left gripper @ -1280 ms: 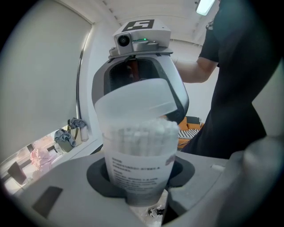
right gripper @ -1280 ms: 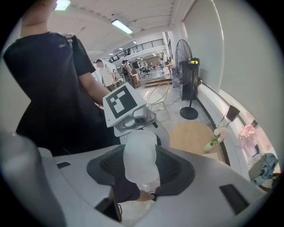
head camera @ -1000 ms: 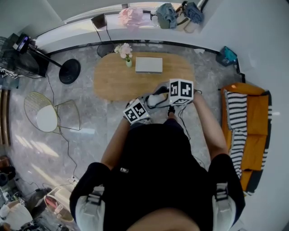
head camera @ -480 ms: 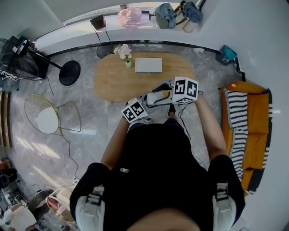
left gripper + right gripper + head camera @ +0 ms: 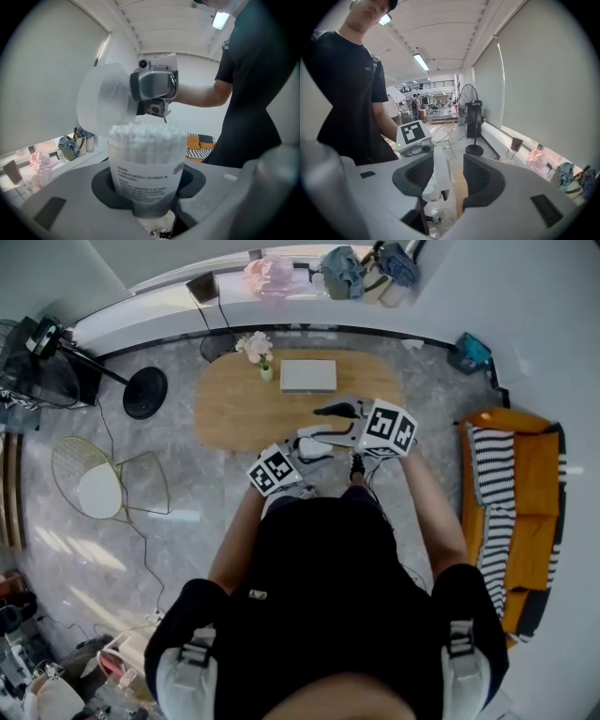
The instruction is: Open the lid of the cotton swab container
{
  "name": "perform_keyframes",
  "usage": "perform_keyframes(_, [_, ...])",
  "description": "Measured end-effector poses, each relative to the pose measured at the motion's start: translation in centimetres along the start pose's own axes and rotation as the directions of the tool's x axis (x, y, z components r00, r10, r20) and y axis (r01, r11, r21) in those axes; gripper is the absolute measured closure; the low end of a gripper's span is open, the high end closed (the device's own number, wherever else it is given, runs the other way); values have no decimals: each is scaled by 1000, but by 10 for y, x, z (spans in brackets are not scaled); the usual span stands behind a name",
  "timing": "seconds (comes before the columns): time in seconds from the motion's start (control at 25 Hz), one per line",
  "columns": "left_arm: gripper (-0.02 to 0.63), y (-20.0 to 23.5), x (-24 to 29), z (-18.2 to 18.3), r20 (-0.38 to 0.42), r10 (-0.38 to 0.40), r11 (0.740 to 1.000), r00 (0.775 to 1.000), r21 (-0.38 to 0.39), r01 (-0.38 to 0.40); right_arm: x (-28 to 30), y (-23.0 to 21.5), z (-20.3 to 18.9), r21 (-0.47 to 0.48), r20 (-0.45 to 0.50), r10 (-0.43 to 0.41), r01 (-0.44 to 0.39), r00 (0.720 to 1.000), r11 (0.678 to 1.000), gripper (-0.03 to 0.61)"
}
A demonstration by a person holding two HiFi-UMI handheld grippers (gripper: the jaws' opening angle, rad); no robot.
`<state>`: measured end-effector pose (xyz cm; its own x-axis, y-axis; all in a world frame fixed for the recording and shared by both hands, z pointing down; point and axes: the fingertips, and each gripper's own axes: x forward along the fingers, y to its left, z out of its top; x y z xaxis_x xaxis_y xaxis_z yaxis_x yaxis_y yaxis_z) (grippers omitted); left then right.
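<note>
Head camera: on the person's head, looking steeply down past the shoulders; takes in left gripper [image 5: 309, 444], right gripper [image 5: 330, 412], wooden tabletop [image 5: 234, 413] and floor [image 5: 187, 512].

Left gripper camera: just behind its jaws, very near the swab container [image 5: 145, 173], facing the person and the right gripper.

Right gripper camera: along its jaws, facing the left gripper and the long room.

Shared by all three: window ledge [image 5: 159, 306] with pink bundle [image 5: 272, 273].
</note>
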<state>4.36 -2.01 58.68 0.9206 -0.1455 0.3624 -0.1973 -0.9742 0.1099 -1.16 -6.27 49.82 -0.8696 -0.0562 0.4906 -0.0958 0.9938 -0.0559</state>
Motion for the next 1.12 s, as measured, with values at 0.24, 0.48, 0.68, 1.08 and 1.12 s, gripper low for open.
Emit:
perform_keyframes(0.24, [416,-7,3,2,11,-10,1000,1000,9,10,-4,-17,-19,8,-20,-115,116,993,993,396])
perform_keyframes(0.48, [416,-14,2,15,17,-27,998,1000,54,26,-9,-29,-21,58,14,-174,173,985,983,396])
perform_keyframes(0.68, [416,-17,1,25,32,-26,996,999,81,23,-11,-32,-26,92,47,-199,194,979,977,408])
perform_keyframes(1.08, [416,-12,0,21,23,6,998,1000,60,-8,-18,-25,-12,69,125,-221,213,967,975,457])
perform_keyframes(1.12, [416,-11,-1,21,26,10,998,1000,56,-11,-19,-24,-11,70,133,-226,219,965,973,465])
